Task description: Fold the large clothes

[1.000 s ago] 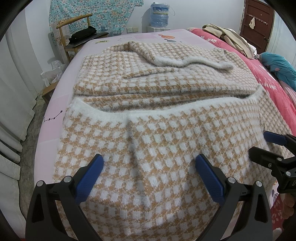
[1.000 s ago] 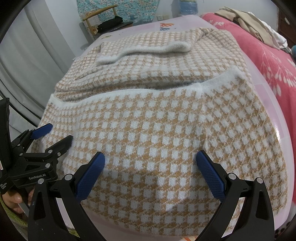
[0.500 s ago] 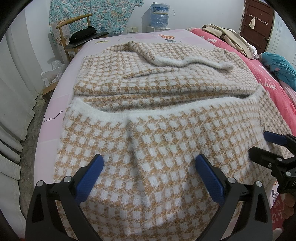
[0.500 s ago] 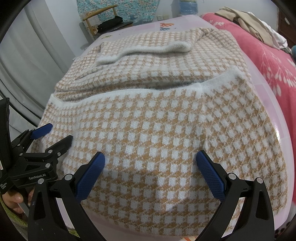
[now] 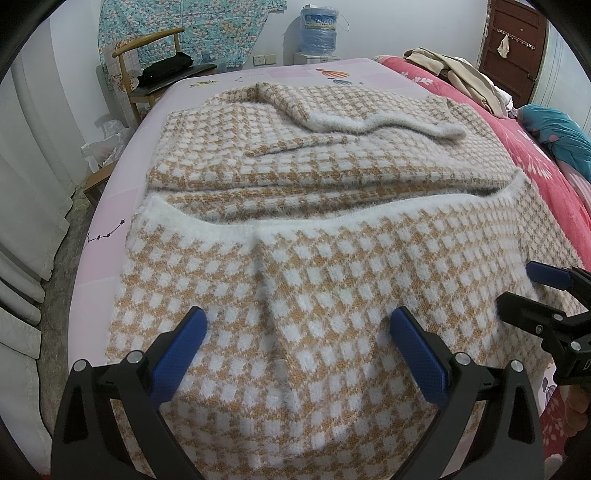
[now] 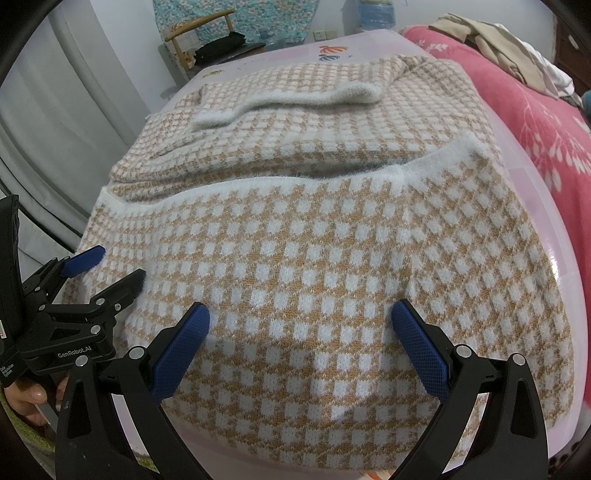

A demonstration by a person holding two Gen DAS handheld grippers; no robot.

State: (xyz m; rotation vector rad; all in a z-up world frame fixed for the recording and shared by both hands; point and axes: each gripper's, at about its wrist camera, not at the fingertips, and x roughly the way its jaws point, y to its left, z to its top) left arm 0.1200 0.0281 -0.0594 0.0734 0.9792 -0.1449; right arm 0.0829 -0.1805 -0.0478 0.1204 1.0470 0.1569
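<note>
Bottom of frame: left hand-held gripper [image 5: 295, 347] w/ blue pads spread wide apart, holding nothing, over the near part of the tan-and-white checked knit garment [image 5: 317, 266]; right hand-held gripper [image 6: 299, 343] likewise wide apart & holding nothing, just beside it. Garment covers centre of frame on pink bed [image 5: 110, 206], near part doubled w/ fuzzy white hem mid-frame. Upper left: wooden chair [image 5: 147, 48]; top centre: water jug [image 5: 318, 29].

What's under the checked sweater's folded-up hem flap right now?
Under the flap lies the sweater's own checked body, on the pink bed sheet. Whatever is between the layers is covered. Both tools, left tool and right tool, hover open.
</note>
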